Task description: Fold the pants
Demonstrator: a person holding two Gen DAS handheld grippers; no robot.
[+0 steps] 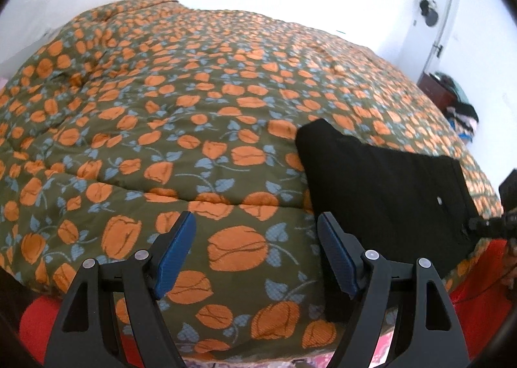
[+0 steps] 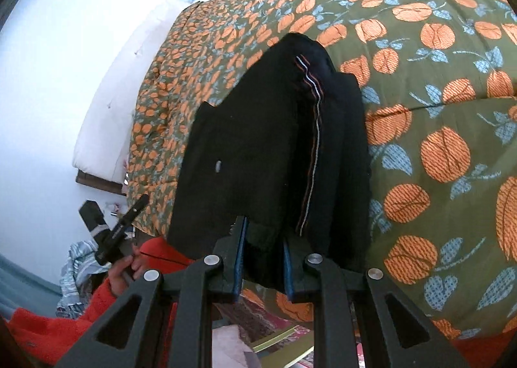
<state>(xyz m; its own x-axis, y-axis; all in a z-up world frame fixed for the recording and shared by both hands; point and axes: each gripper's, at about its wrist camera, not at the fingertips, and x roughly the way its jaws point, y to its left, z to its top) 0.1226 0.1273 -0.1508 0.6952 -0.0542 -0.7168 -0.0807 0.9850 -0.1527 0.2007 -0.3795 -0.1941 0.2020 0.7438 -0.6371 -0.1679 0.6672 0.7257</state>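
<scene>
pants (image 2: 268, 148): black, folded, lying on quilt (image 2: 436, 83) near bed edge; striped seam facing up.
right gripper (image 2: 262, 258): fingers pinching near hem of pants.
left gripper (image 1: 257, 258): fingers spread, holding nothing, above quilt just left of pants (image 1: 381, 174).

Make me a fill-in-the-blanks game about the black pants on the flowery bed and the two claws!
1. The folded pants are the colour ____.
2. The right claw is pinching the near edge of the ____.
3. The left claw is ____ and holds nothing.
4. The flowers on the bedspread are the colour ____.

Missing words: black; pants; open; orange
</scene>
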